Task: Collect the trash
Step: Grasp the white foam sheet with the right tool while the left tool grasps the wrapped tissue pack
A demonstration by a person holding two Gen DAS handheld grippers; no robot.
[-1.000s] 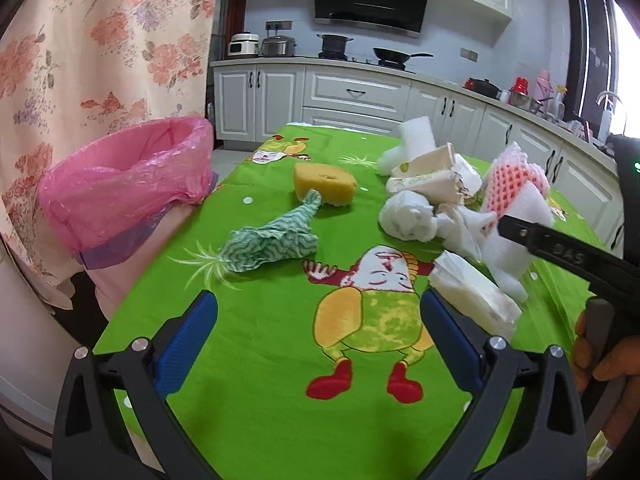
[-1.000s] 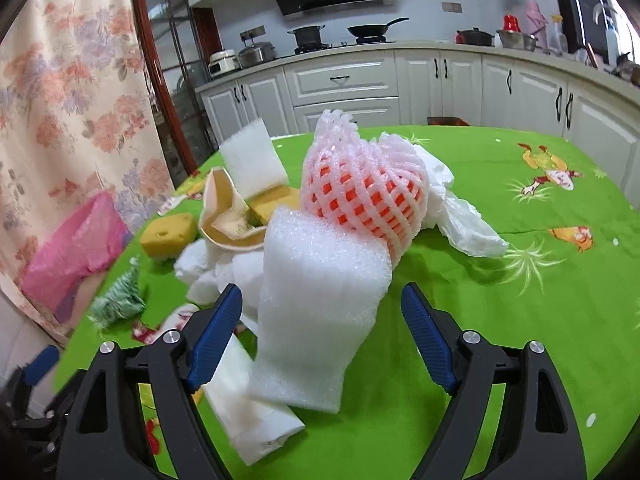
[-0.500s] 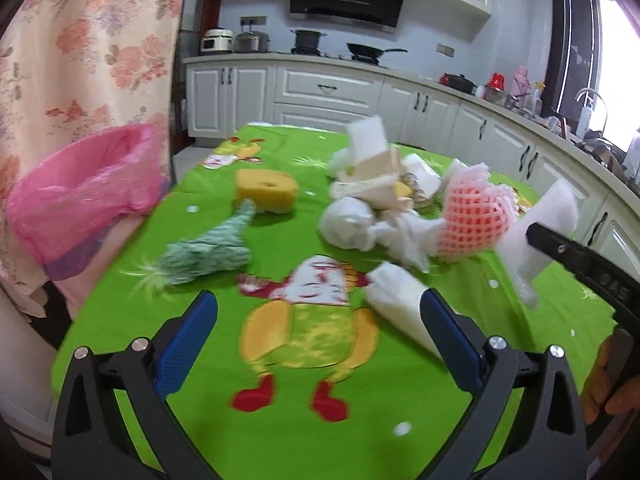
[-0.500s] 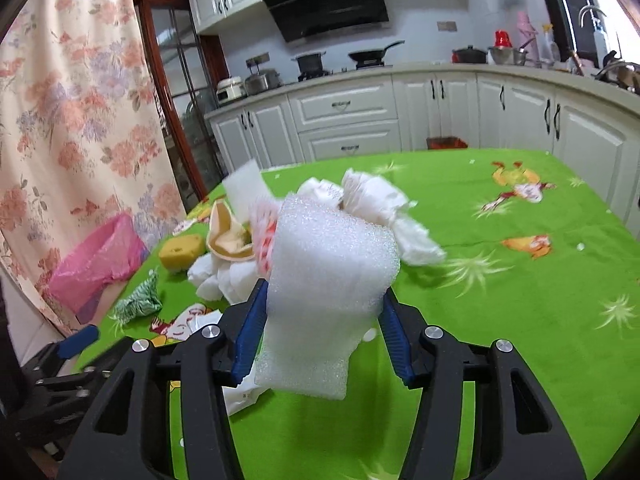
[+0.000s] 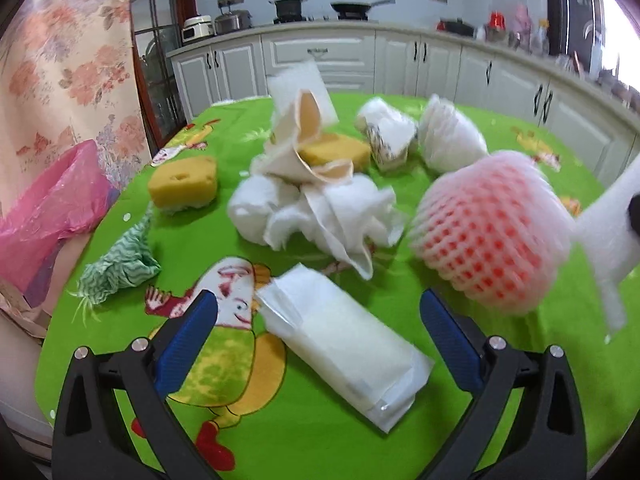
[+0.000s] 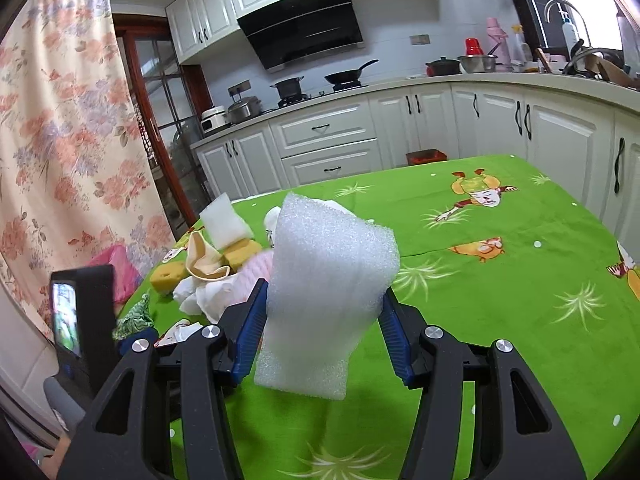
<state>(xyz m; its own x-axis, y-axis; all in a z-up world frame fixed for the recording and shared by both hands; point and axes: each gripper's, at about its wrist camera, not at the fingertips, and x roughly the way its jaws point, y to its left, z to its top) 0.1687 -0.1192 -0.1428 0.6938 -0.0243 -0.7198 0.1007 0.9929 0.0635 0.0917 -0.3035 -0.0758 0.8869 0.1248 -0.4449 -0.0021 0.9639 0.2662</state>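
Note:
My right gripper (image 6: 322, 322) is shut on a white foam sheet (image 6: 332, 272) and holds it above the green tablecloth (image 6: 500, 300). The same foam sheet (image 5: 608, 232) shows at the right edge of the left wrist view. My left gripper (image 5: 320, 332) is open and low over the table, with a white tissue packet (image 5: 340, 344) lying between its fingers, untouched. A pink foam fruit net (image 5: 488, 232) sits to the right of it. Crumpled white paper (image 5: 312, 212), a yellow sponge (image 5: 182, 184) and a green-white cloth (image 5: 120, 264) lie beyond.
A bin with a pink bag (image 5: 44, 216) stands off the table's left edge, beside a floral curtain (image 5: 60, 60). More white wrappers (image 5: 452, 140) lie at the back. White kitchen cabinets (image 6: 328, 140) run behind the table. The right half of the tablecloth (image 6: 520, 280) is bare.
My right gripper has shut on the foam sheet and lifted it off the pile. My left gripper has moved right and forward, so the tissue packet now lies between its fingers.

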